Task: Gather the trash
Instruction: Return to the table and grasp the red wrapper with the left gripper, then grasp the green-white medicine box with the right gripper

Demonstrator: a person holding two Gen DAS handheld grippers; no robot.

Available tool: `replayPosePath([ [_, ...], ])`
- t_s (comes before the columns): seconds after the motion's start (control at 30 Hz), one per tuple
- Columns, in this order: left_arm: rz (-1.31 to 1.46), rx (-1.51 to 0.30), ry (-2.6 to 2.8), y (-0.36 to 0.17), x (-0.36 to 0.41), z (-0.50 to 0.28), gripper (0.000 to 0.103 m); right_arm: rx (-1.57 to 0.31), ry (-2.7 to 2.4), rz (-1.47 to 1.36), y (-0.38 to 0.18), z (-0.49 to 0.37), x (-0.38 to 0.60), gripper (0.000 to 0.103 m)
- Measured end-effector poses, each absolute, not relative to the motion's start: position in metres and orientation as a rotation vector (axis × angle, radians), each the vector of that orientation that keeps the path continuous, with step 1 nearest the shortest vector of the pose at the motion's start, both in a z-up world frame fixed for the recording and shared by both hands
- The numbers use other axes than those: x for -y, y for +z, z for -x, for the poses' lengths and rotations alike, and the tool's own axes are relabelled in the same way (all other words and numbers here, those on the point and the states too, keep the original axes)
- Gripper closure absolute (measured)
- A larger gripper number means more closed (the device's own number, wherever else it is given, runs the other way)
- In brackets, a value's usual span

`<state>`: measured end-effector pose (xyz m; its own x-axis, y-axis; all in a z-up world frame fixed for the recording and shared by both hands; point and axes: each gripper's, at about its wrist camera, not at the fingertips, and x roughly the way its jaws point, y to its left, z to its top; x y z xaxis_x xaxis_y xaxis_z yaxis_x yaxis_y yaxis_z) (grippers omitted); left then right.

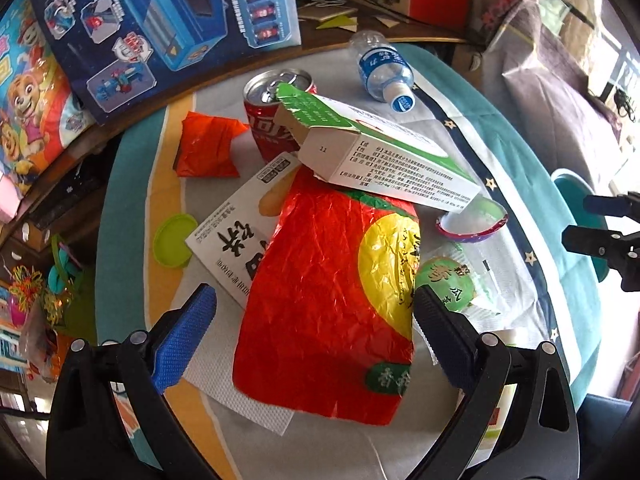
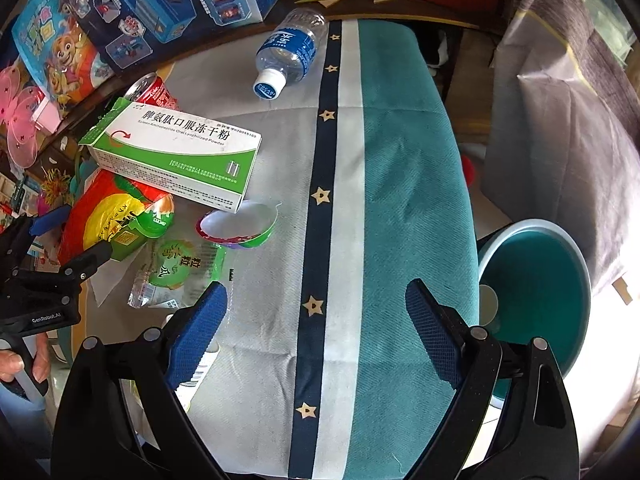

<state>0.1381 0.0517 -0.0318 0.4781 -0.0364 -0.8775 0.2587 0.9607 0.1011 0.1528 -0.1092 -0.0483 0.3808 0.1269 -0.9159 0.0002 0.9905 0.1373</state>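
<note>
The right gripper (image 2: 316, 320) is open wide over the cloth (image 2: 400, 184). A green box (image 2: 176, 152) leans on trash. A teal bin (image 2: 536, 292) sits beside.

Glossy crinkled foil wrapper (image 1: 324, 300)

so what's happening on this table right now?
A person is clearing trash with a claw in each hand. The left claw is open, straddling a red foil wrapper in a pile with a green-and-white box and a red can. The right claw is open and empty over bare cloth, beside a teal bin. Nothing is gripped.
</note>
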Motion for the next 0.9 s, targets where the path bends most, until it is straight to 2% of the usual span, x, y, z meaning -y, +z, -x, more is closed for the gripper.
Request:
replayPosePath([
  [0.07, -0.24, -1.037, -0.192, -0.034, -0.052, -0.139, 0.004, -1.188, 0.083, -0.105, -0.05, -0.157, 0.104, 0.016],
  [0.13, -0.224, -1.016, -0.211, -0.033, -0.055, -0.139, 0.011, -1.196, 0.085, -0.086, -0.051, -0.162, 0.098, 0.016],
  [0.2, -0.194, -1.017, -0.233, -0.032, -0.06, -0.138, 0.032, -1.198, 0.089, -0.058, -0.052, -0.167, 0.091, 0.016],
  [0.23, -0.17, -1.017, -0.245, -0.031, -0.063, -0.137, 0.037, -1.198, 0.094, -0.04, -0.052, -0.17, 0.086, 0.016],
  [0.27, -0.151, -1.016, -0.253, -0.031, -0.066, -0.138, 0.053, -1.198, 0.099, -0.022, -0.052, -0.173, 0.081, 0.016],
  [0.3, -0.131, -1.014, -0.261, -0.029, -0.069, -0.137, 0.061, -1.195, 0.107, 0.001, -0.052, -0.177, 0.075, 0.016],
  [0.4, -0.069, -1.013, -0.299, -0.025, -0.077, -0.137, 0.072, -1.171, 0.126, 0.094, -0.053, -0.187, 0.054, 0.016],
  [0.9, 0.058, -1.011, -0.311, -0.018, -0.114, -0.141, 0.074, -1.062, 0.189, 0.382, -0.068, -0.222, -0.026, 0.016],
])
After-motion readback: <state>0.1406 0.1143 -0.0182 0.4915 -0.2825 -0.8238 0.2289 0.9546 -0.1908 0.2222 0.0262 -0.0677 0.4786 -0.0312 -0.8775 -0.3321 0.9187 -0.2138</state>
